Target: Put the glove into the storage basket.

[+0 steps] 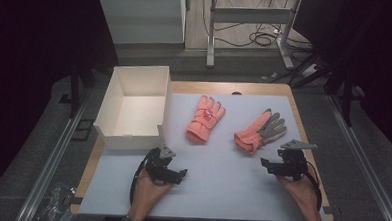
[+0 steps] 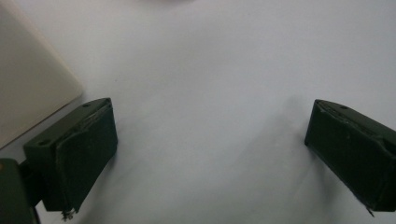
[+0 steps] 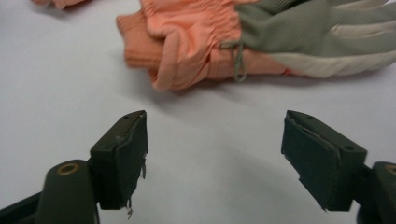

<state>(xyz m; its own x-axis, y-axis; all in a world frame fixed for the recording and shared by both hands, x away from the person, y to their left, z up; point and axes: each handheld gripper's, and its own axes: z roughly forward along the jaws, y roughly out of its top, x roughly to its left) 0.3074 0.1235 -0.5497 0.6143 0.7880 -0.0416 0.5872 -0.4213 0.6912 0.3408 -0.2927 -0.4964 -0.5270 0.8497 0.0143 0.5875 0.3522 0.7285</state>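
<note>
Two orange gloves lie on the pale mat (image 1: 221,181). One glove (image 1: 205,119) rests back up near the middle, and the other glove (image 1: 260,132) lies to its right with its grey and cream palm up. My left gripper (image 1: 167,164) hovers open near the front corner of the white box (image 1: 134,108), with nothing between its jaws. In the left gripper view my left gripper (image 2: 210,140) has bare mat ahead and the box corner (image 2: 28,84) at left. My right gripper (image 3: 215,140) stands open just short of the cuff of the palm-up glove (image 3: 196,42). In the high view my right gripper (image 1: 282,162) is below that glove.
The open white box is empty and sits on the table's left side, overhanging the mat's edge. Wooden table edge (image 1: 303,130) frames the mat. Beyond the table stand a metal frame (image 1: 248,22) and loose cables on the floor.
</note>
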